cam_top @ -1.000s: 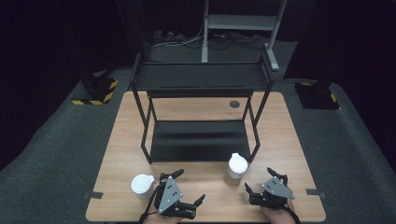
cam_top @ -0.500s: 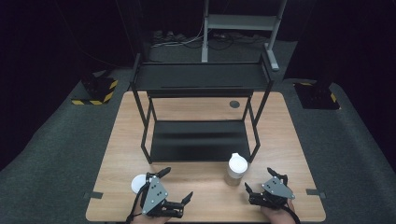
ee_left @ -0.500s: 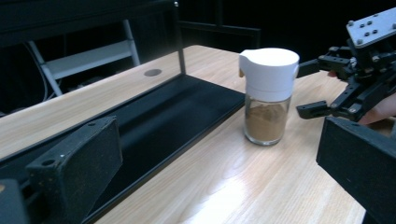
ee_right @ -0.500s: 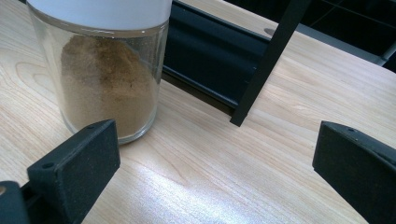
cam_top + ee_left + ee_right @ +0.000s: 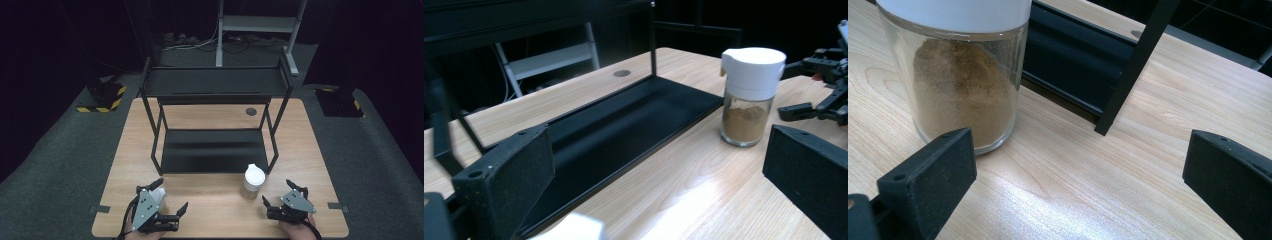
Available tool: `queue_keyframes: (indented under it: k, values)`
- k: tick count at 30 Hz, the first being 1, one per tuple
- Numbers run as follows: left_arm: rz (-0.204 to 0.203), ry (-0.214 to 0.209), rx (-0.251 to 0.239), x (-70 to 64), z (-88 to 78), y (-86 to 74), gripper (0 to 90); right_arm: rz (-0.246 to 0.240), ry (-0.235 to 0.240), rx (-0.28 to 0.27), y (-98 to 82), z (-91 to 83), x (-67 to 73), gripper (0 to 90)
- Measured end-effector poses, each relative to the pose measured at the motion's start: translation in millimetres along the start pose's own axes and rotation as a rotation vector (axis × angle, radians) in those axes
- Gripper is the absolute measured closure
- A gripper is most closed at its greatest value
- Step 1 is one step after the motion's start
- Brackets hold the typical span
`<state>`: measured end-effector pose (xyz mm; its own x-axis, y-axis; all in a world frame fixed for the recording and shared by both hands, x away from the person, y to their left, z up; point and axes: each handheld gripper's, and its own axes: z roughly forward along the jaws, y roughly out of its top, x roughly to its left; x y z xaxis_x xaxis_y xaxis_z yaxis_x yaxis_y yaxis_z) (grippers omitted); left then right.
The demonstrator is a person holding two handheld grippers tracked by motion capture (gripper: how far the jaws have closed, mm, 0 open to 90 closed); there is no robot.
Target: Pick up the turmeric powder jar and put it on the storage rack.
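So the right gripper [image 5: 279,195] is sitting near the front right corner of the worktop [image 5: 215,200] with its jaws spread wide and nothing between them. Going outward from it, the spice jar [image 5: 252,181] is standing just beside it, up and to its left in the high view, close to the front right leg of the black rack [image 5: 215,150]. In the right gripper view the jar [image 5: 960,75] is showing off toward the left jaw rather than centred in the gap, so I'm guessing that gripper needs to swing a bit left before closing. The jar is upright, long axis vertical, white cap on top and brown powder in the glass, so a sideways grab around the body looks like the way to go.

The left gripper [image 5: 172,197] is opened wide as well, and a second white-capped jar [image 5: 158,196] is peeking out right by its plate, near the worktop's front left. From the left gripper view the first jar [image 5: 751,95] is well off to the right, with the rack's lower shelf [image 5: 624,130] stretching ahead. So the right hand is clearly the nearer one for the right jar, the left hand for the left one.
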<state>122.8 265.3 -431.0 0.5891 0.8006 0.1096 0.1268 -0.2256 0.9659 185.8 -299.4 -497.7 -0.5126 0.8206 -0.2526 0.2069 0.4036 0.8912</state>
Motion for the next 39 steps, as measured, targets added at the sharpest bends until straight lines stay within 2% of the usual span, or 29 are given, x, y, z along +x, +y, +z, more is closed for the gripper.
queue_keyframes:
  k: [13, 29, 39]
  values:
    - [-0.012, 0.076, 0.011, 8.0, -21.8, -12.2, 0.4, 0.001, 0.0, 0.0, 0.1, 0.1, 0.0, 0.0]
    - [-0.026, 0.098, 0.051, 10.9, -21.2, -24.5, 0.4, 0.001, 0.002, 0.003, 0.5, 0.2, -0.3, 0.0]
    - [-0.048, 0.077, 0.051, 14.4, -17.6, -34.1, 0.4, -0.003, 0.001, 0.003, 0.7, 0.2, 0.1, 0.0]
